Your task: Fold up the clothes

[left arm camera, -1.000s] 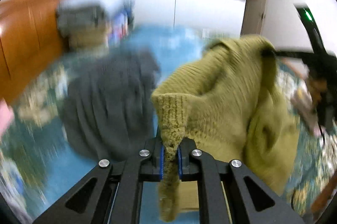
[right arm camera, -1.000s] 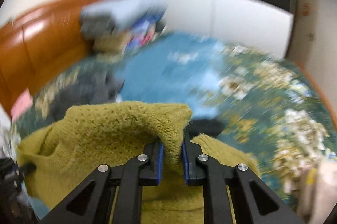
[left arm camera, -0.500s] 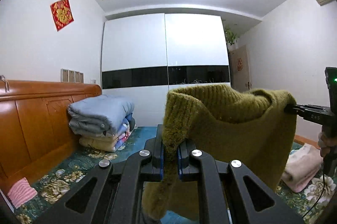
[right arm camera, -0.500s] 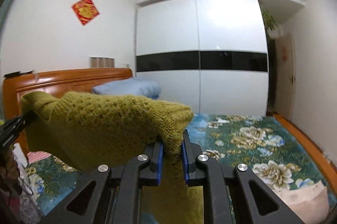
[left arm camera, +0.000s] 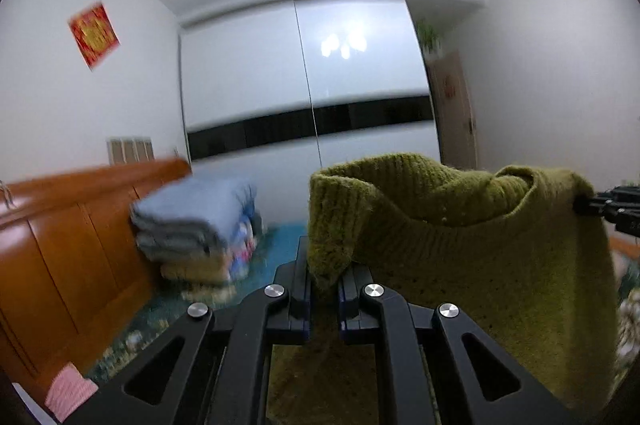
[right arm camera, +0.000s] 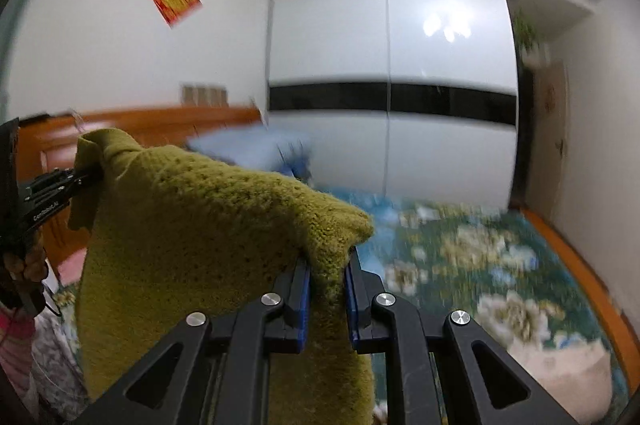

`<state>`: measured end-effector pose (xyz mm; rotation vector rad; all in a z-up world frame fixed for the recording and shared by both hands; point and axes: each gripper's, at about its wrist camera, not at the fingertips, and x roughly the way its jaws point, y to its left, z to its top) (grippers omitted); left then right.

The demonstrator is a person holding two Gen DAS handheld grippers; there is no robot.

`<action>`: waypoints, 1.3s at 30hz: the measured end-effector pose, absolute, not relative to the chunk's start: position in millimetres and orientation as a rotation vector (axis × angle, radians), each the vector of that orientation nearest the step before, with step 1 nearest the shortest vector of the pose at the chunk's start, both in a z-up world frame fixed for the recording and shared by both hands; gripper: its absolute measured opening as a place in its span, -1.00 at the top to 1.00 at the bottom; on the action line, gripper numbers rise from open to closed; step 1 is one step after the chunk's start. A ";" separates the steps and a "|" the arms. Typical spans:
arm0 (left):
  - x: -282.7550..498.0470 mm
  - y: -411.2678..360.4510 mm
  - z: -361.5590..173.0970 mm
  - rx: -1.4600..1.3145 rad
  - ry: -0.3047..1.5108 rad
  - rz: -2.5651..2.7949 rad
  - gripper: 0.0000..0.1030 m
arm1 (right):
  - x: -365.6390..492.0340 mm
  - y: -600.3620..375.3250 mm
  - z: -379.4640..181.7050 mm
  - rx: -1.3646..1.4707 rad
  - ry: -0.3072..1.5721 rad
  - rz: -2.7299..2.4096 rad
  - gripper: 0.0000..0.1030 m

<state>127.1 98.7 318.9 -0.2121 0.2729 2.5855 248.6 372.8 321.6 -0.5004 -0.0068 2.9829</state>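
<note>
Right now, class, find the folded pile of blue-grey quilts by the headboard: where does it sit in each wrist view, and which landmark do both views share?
Left wrist view: the pile of quilts sits left of centre, against the wooden headboard, left of the green sweater.
Right wrist view: its blue top peeks above the sweater's upper edge, near centre.
Shared landmark: the white wardrobe with its black band.

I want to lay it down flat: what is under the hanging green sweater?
Under the green sweater only flowered bedding beside it shows; the spot directly beneath is covered.
</note>
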 end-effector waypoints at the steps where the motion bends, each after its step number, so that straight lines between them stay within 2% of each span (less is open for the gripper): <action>1: 112.3 110.6 304.2 -0.265 0.282 2.573 0.81 | 235.2 382.1 304.9 -0.565 0.014 2.952 0.70; 5: 56.0 165.8 240.4 -0.465 0.330 2.524 0.81 | 187.4 420.3 236.9 -0.767 0.098 2.828 0.70; 10: 26.5 216.4 152.0 -0.628 0.456 2.481 0.81 | 161.0 458.3 143.8 -0.943 0.252 2.723 0.70; 15: 31.2 219.2 82.9 -0.767 0.478 2.438 0.81 | 156.3 474.8 65.4 -1.108 0.319 2.669 0.68; 19: 65.3 203.7 52.7 -0.765 0.513 2.404 0.80 | 173.3 470.3 33.1 -1.162 0.356 2.691 0.60; 22: 101.7 190.1 31.7 -0.752 0.589 2.370 0.79 | 191.6 461.4 14.2 -1.221 0.332 2.700 0.60; 25: 119.3 176.7 4.6 -0.863 0.612 2.317 0.79 | 208.4 456.2 -4.4 -1.286 0.317 2.683 0.50; 29: 132.0 166.8 -17.2 -0.987 0.596 2.266 0.75 | 231.3 449.7 -7.6 -1.314 0.314 2.658 0.19; 33: 137.1 157.3 -18.3 -1.065 0.538 2.220 0.72 | 251.7 448.0 5.7 -1.272 0.333 2.646 0.00; 36: 135.0 144.8 -11.9 -1.134 0.426 2.173 0.59 | 250.2 442.7 22.4 -1.221 0.373 2.694 -0.10; 39: 127.7 124.5 -8.1 -1.229 0.226 2.127 0.20 | 244.5 435.6 37.4 -1.179 0.405 2.753 -0.19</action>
